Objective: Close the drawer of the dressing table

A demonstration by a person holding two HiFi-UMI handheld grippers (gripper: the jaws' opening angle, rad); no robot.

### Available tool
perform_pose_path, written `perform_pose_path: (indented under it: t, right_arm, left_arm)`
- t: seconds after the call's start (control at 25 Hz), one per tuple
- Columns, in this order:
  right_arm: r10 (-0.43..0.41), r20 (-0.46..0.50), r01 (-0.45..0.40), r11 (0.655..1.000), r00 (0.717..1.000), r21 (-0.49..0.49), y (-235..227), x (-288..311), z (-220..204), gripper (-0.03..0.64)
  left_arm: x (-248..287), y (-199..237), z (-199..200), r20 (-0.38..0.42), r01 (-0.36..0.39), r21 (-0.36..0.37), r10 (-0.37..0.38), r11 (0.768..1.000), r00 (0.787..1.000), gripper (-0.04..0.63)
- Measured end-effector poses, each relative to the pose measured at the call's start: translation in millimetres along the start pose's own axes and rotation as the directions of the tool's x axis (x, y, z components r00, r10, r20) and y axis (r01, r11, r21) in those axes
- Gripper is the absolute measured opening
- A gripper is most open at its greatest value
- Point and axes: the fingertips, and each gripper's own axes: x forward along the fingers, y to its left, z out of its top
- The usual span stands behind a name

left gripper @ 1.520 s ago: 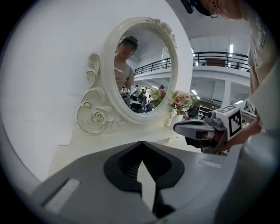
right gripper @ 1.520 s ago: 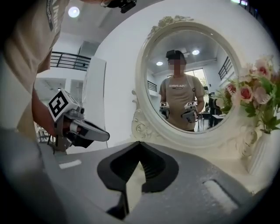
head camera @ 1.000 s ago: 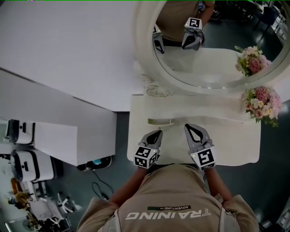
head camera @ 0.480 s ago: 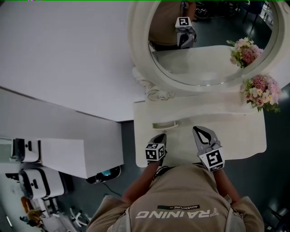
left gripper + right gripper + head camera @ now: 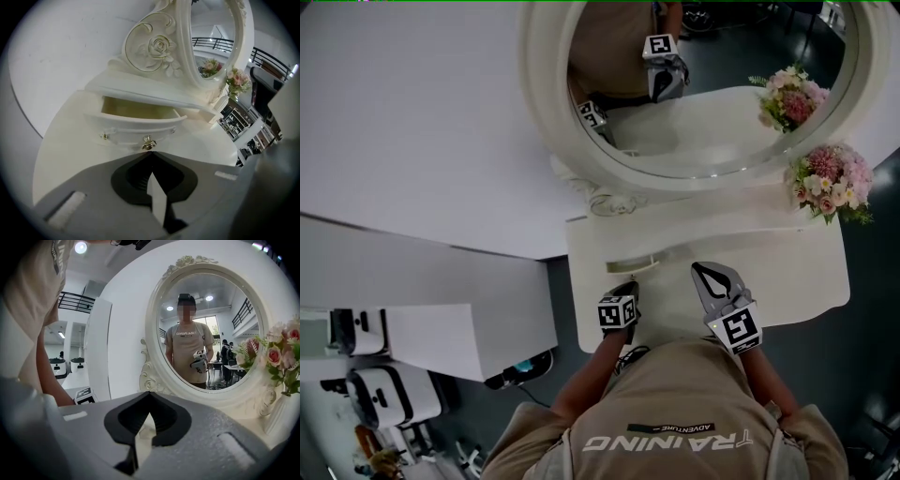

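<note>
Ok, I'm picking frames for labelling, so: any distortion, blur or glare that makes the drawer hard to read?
Head view: even light, sharp, no glare, but the drawer is only a thin slot. Left gripper view: strong fisheye bending and dark corners, yet the open drawer and its knob are crisp. Right gripper view: same fisheye, mirror bowed, drawer not shown.

Dressing table (image 5: 787,272): smooth cream satin paint. Drawer knob (image 5: 148,143): shiny brass-coloured metal. Mirror (image 5: 712,131): glossy glass.
</note>
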Motion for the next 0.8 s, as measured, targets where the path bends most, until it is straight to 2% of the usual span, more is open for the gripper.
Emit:
perform_pose_path:
  t: [0.4,0.56,0.8]
  right_arm:
    - [0.016,-0.033,-0.015,1.000,0.999,0.021,-19,6,-13,0.002]
    - [0.037,-0.045,-0.036,0.999,0.998,0.031,-20,14,-17,0.002]
    - [0.053,-0.054,-0.051,0.998,0.997,0.040,-24,23,-19,0.003]
  left_arm:
    - [8,-3,5,-0.022,-0.034,0.016,0.034,0.999,0.999,0.018]
    - [7,1,9,-0.004,-0.046,0.005,0.046,0.999,0.999,0.018]
    - [14,8,31,0.013,-0.045,0.033,0.045,0.998,0.999,0.018]
